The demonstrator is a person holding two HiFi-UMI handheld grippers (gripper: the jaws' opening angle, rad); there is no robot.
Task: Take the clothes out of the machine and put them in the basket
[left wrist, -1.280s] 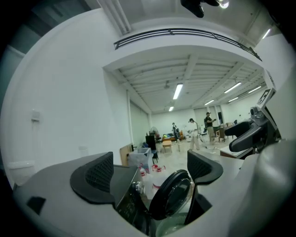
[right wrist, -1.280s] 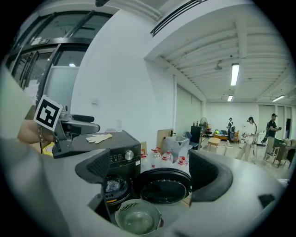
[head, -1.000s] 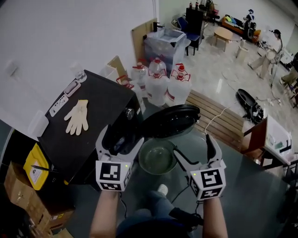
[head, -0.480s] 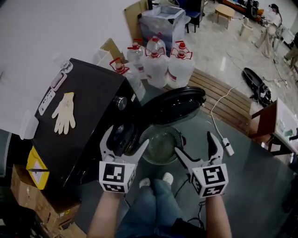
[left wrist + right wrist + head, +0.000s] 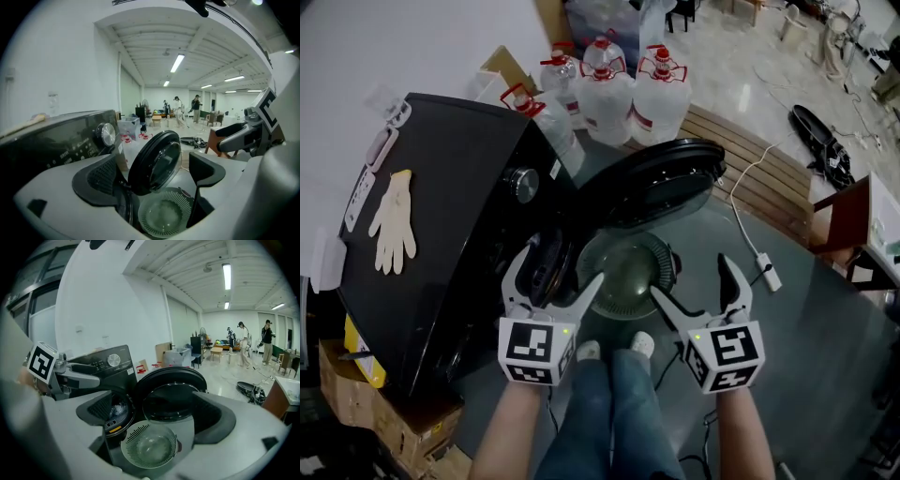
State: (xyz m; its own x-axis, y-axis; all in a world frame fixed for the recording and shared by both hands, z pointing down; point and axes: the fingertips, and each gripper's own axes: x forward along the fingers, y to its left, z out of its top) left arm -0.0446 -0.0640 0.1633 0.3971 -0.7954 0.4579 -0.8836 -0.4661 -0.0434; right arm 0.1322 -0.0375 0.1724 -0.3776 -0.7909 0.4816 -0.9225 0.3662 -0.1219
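**spin_cycle:** ok so where's the laundry compared to the grippers?

**lintcatcher:** It's inside the washing machine [image 5: 459, 216]. The clothes [image 5: 117, 409] show up as a pale lump in the drum [image 5: 546, 272], just past the tips of the left gripper [image 5: 560, 265] and to the left of the basket [image 5: 628, 281]. The basket sits on the floor under the swung-open door [image 5: 652, 183]. It's a bit beyond both grippers and roughly between them, closer to the right gripper [image 5: 692, 277]. Both grippers have their jaws spread wide with nothing pinched, and neither one touches the clothes or the basket.

**spin_cycle:** anything you can't really see?

**lintcatcher:** Yeah, quite a bit. From the head view the drum is just a dark hole, and the left gripper's fingers cover part of it. Only the right gripper view gets a peek at the fabric, and I can't tell how many pieces are in there. The person's arms get cut off at the near edge too.

**spin_cycle:** counts?

**lintcatcher:** One machine, one door, one basket with nothing in it, and two grippers. There's also one glove [image 5: 392, 220] lying on top of the machine, and I count four red-capped water jugs [image 5: 605, 94] on the far side.
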